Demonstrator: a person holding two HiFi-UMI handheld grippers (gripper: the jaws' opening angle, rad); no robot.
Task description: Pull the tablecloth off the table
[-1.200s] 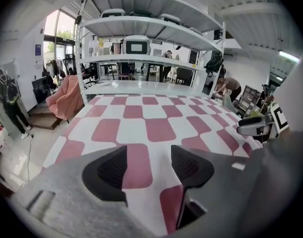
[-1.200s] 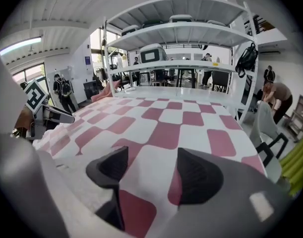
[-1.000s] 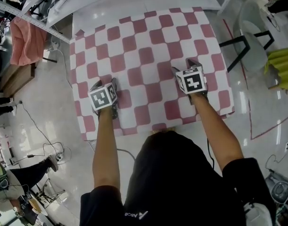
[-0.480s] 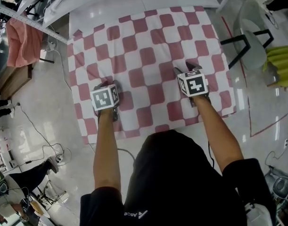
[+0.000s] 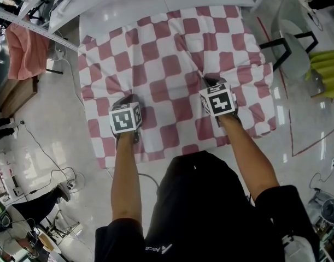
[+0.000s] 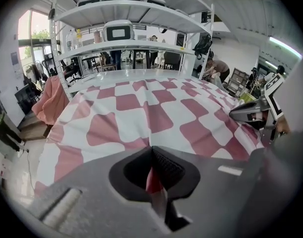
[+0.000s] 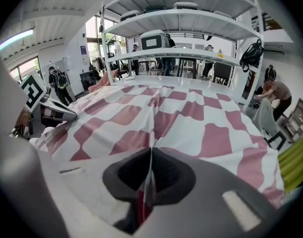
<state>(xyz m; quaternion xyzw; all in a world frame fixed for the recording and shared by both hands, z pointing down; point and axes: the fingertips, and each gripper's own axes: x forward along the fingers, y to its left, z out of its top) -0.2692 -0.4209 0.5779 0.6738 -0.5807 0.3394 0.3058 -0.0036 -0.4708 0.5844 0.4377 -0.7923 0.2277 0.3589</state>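
Tablecloth (image 5: pixel 167 64), checked in dusty red and white, covers most of the table (image 5: pixel 156 4). Only a white strip of the table along its far edge is bare. The cloth's near edge hangs over the table's near edge, toward the person, and its left and right sides droop over the table's sides.

The left gripper (image 5: pixel 128 99) sits on the cloth toward the table's near-left corner. Its 2 jaws are clenched on a raised pinch of the fabric, and a thin red-and-white fold shows between the pads in the left gripper view. The right gripper (image 5: pixel 210 82) sits toward the near-right corner, level with the other but a little farther in. Its jaws are likewise pressed together on a narrow ridge of cloth.

From each pinch, creases run up the cloth toward the far edge, and the fabric between the 2 grippers is rumpled.

A chair (image 5: pixel 292 42) stands off the table's right side. White shelving (image 6: pixel 126 14) rises beyond the far edge.
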